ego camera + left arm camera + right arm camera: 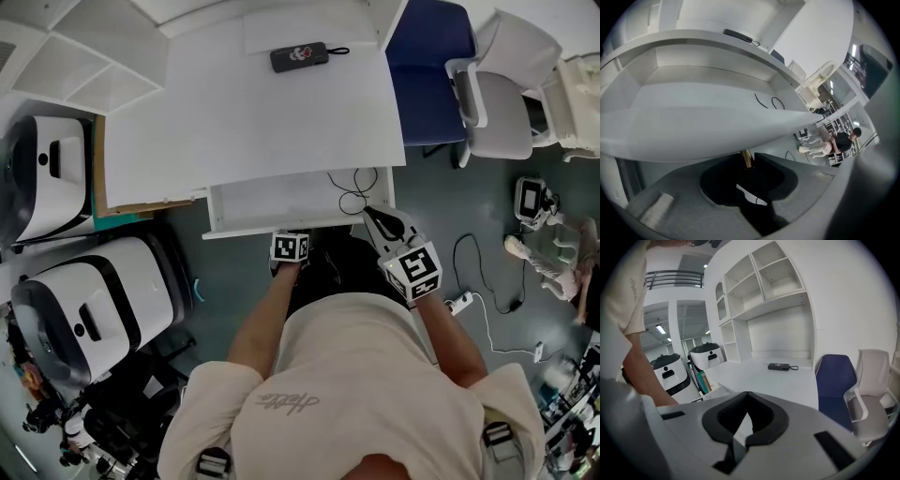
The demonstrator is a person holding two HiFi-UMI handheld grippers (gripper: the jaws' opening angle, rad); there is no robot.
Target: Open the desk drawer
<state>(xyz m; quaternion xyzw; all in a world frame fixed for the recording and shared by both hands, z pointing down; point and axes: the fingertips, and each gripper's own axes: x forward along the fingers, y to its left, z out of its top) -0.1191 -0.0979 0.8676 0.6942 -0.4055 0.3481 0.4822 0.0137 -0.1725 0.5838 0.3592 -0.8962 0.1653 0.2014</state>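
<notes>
The white desk (262, 103) has its shallow drawer (281, 226) pulled part way out toward me, and its inside shows nothing in it. My left gripper (290, 236) is under the middle of the drawer front. In the left gripper view the drawer front (717, 126) fills the top, and a brass knob (746, 158) sits between the jaws of the left gripper (748, 172), which is shut on it. My right gripper (377, 218) hovers off the drawer's right corner. Its jaws meet with nothing between them (746, 425), and it points over the desk (759, 376).
A black case (299, 56) with a cord lies at the desk's back. A blue chair (427, 66) and a pale chair (502, 94) stand at the right. White machines (84, 300) crowd the left. Cables (354, 187) and a power strip (459, 302) lie on the floor.
</notes>
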